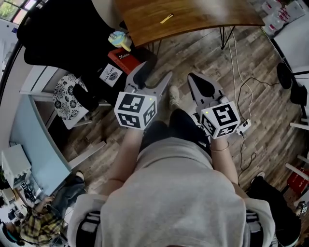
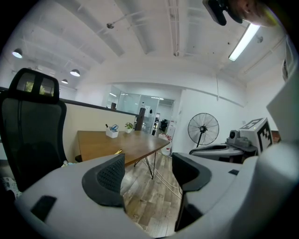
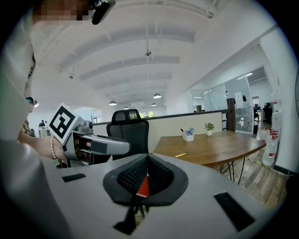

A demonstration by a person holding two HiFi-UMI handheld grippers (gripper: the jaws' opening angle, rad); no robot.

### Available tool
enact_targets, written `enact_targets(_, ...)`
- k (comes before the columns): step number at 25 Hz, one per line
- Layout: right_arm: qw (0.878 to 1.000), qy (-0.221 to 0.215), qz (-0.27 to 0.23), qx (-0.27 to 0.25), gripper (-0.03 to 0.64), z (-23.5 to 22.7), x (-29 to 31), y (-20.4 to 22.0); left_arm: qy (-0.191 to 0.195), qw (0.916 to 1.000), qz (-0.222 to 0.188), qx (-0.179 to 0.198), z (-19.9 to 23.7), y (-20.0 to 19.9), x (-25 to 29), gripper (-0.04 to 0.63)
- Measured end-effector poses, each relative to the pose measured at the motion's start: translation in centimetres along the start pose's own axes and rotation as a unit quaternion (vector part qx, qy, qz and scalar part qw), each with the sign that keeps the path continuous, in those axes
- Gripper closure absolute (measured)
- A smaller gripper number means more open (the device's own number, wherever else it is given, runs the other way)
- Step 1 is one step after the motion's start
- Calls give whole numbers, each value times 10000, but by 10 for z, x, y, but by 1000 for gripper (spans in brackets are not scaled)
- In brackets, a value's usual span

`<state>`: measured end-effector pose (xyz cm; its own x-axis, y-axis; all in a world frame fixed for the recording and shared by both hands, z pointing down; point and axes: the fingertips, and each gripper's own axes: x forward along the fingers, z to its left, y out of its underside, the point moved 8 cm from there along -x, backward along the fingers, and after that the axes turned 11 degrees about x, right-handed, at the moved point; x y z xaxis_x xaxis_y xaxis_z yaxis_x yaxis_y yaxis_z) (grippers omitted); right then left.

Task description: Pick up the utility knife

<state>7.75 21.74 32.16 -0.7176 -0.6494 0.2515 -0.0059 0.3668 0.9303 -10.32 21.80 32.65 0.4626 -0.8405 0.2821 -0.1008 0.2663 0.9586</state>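
The utility knife is a thin yellow object lying on the brown wooden table at the top of the head view. It also shows small on the table's near edge in the left gripper view and the right gripper view. Both grippers are held close to my body above the wood floor, well short of the table. My left gripper is open, with nothing between its jaws. My right gripper is shut with its pads pressed together on nothing.
A black office chair stands at the left of the table, with a red book and a small toy beside it. Cables trail over the floor at the right. A white pen holder sits on the table. A fan stands farther off.
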Motion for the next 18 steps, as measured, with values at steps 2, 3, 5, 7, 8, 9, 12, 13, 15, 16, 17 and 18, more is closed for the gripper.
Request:
enact_targets(2, 10000, -10, -23, 25, 606, -14, 15, -7, 1, 10000, 43, 12, 10, -3, 16, 279)
enact_targets(3, 10000, -26, -30, 38, 606, -21, 23, -10, -2, 10000, 66, 16, 16, -5, 25, 279)
enact_targets(5, 10000, -76, -14, 61, 606, -35, 40, -16, -16, 9999, 105, 23, 26, -10, 41, 279)
enact_targets(7, 9999, -144, 54, 70, 606, -50, 57, -20, -47, 9999, 135, 48, 36, -17, 57, 279)
enact_targets(8, 9998, -174, 93, 70, 606, -58, 66, -23, -70, 9999, 142, 64, 41, -21, 65, 279)
enact_targets(9, 9997, -203, 124, 75, 606, -67, 76, -27, -96, 9998, 148, 74, 47, -25, 73, 279)
enact_targets(12, 9994, -309, 149, 79, 606, -88, 105, -43, -168, 9996, 197, 71, 65, -36, 98, 279)
enact_targets(13, 9993, -353, 138, 64, 606, -95, 116, -49, -179, 9996, 224, 72, 71, -39, 106, 279)
enact_targets(15, 9990, -433, 117, 25, 606, -109, 136, -63, -190, 9994, 269, 78, 84, -46, 126, 279)
enact_targets(16, 9988, -467, 111, 8, 606, -116, 146, -69, -200, 9994, 282, 81, 90, -49, 136, 279)
enact_targets(17, 9987, -500, 108, -7, 606, -123, 155, -75, -216, 9993, 287, 82, 96, -53, 146, 279)
enact_targets(18, 9985, -532, 106, -20, 606, -130, 163, -81, -236, 9993, 286, 83, 102, -57, 155, 279)
